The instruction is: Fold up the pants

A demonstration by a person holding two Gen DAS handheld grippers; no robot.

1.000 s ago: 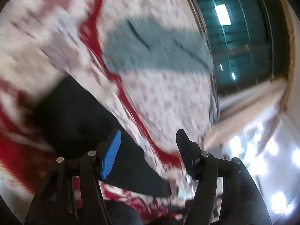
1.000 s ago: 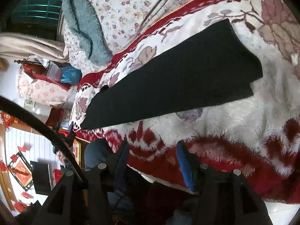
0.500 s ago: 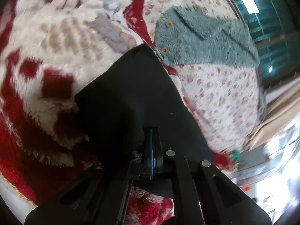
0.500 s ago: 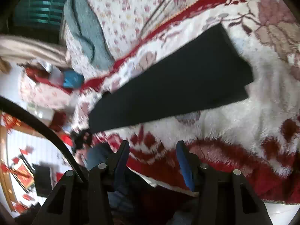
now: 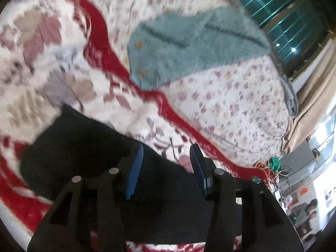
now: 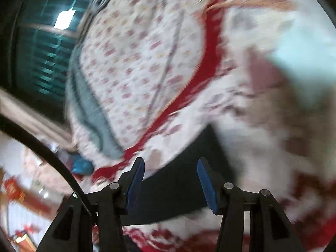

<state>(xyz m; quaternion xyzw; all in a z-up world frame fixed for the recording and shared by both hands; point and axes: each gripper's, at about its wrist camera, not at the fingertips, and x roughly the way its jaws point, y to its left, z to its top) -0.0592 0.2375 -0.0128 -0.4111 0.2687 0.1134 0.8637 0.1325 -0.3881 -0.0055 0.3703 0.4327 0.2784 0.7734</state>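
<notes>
Black pants (image 5: 88,157) are lying on the plush blanket (image 5: 42,67) beneath the left tool (image 5: 164,168), its jaws opening, empty; the right tool (image 6: 171,179) is gaping wide, gripping nothing.

readable text: you had none to read in either view.
left wrist view: the red wall hanging (image 5: 303,191) at the far right was too small for you to tell whether it bore characters.
right wrist view: motion blur smeared the red decorations (image 6: 14,189) at the lower left, so you could make out no lettering there.
labels, brands, numbers: you could see none on the black pants (image 5: 88,151), the teal fleece garment (image 5: 189,48), or the blanket (image 5: 42,67).
</notes>
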